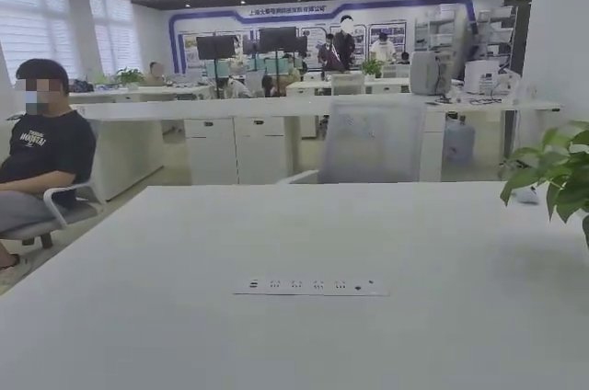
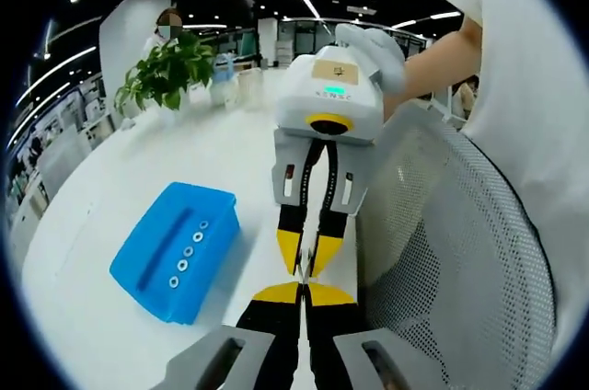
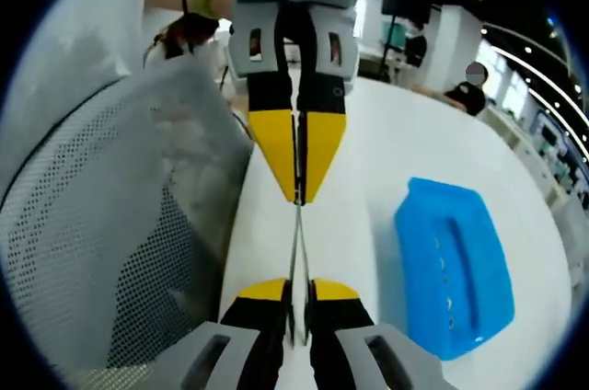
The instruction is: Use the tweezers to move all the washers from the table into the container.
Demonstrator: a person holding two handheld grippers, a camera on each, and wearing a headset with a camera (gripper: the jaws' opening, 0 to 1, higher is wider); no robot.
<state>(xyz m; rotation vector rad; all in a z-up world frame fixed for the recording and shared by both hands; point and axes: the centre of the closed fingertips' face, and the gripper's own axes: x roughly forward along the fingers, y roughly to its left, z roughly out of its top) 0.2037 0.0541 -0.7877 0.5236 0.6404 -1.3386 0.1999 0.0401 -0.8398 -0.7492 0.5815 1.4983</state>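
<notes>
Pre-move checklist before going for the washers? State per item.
1. Tweezers gripped by right tool: ok, they sit between its shut jaws.
2. Left tool clear of the tweezers: not ok, its shut tips meet their far end. Whether it pinches them: cannot tell.
3. Washers located: ok, in a row on top of the blue container, beside its slot.
4. Washers left on the table: cannot tell.
5. Head view on the work: not ok, it looks across the table towards the office.
</notes>
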